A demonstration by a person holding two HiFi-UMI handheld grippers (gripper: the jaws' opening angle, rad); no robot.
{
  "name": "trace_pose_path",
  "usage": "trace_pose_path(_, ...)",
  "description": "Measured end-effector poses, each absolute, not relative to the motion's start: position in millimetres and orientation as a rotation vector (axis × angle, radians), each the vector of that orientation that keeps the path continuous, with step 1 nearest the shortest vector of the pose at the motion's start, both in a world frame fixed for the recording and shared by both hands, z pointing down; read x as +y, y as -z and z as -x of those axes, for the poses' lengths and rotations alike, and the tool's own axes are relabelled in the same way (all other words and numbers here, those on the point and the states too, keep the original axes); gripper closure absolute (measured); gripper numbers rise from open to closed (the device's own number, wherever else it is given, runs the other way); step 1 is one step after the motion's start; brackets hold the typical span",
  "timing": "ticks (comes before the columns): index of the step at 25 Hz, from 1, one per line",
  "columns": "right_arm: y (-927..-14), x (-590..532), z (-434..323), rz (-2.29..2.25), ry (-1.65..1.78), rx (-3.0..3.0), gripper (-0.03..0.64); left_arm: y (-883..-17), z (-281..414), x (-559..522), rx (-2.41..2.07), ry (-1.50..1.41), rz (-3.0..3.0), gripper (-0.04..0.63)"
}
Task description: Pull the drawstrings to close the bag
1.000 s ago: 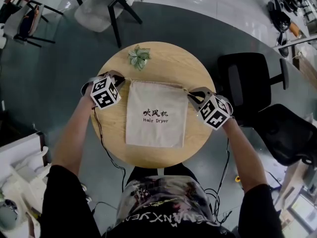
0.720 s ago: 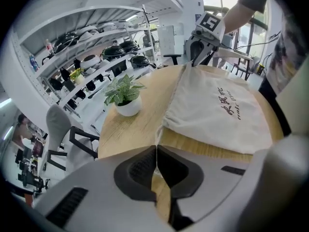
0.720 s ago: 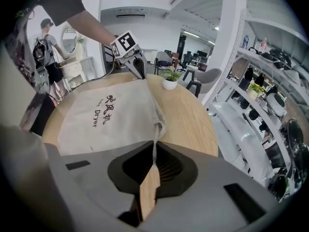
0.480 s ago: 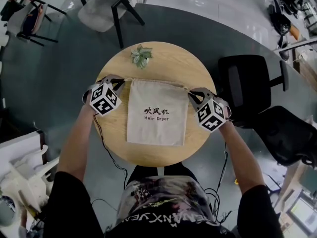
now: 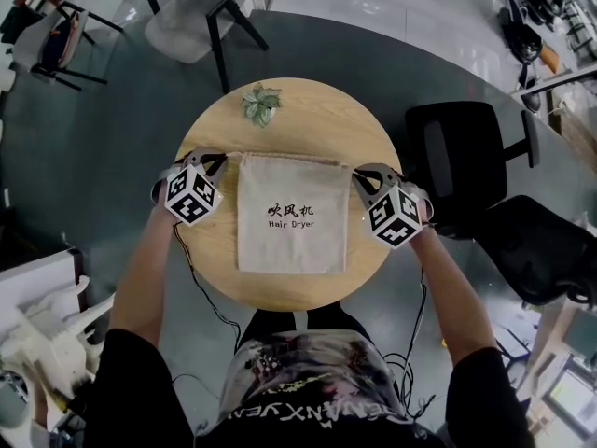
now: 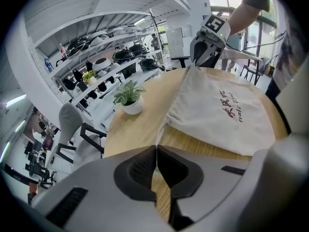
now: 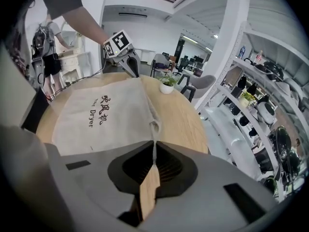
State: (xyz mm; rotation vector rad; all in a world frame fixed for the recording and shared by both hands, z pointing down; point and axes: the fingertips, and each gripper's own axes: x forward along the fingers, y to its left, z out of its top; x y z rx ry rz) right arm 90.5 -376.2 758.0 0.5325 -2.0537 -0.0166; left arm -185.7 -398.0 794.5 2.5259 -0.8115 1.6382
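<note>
Pinching a drawstring (image 6: pixel 159 136) at each top corner, my left gripper (image 6: pixel 157 151) and right gripper (image 7: pixel 153 152) were clenched; the soft, light bag (image 5: pixel 294 215) lay flat mid-table (image 5: pixel 317 119).

Small potted plant (image 5: pixel 262 104) at far edge of round wooden table (image 5: pixel 322 119); black chair (image 5: pixel 466 161) right, grey chair (image 5: pixel 187 21) beyond.

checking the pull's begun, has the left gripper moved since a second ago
Yes: the left gripper slid toward the round wooden table's left rim, away from the small green potted plant.
</note>
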Motion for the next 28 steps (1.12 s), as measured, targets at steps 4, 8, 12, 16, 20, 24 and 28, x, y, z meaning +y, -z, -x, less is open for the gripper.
trace_pose_path(4,-756,-375,-92,-0.545,0.029,-2.038,0.612,-787,185,-400,-0.868,-1.615,-2.525,0.575)
trace_pose_path(8,-754,-373,-92,-0.549,0.035,-2.034,0.612,-780,187,-399,-0.914,-1.582,-2.523,0.575)
trace_pose_path(12,-748,-371,-93,-0.565,0.045,-2.033,0.612,-772,187,-395,-0.964,-1.548,-2.529,0.575)
trace_pose_path(16,-744,-369,-91,-0.575,0.053,-2.032,0.612,-767,189,-391,-0.992,-1.533,-2.534,0.575)
trace_pose_path(20,-740,-367,-91,-0.587,0.06,-2.03,0.612,-762,189,-389,-1.012,-1.522,-2.538,0.575)
trace_pose_path(24,-732,-367,-89,-0.597,0.078,-2.028,0.612,-754,192,-386,-1.035,-1.515,-2.544,0.575)
trace_pose_path(28,-724,-365,-88,-0.61,0.097,-2.028,0.612,-747,193,-381,-1.054,-1.509,-2.551,0.575)
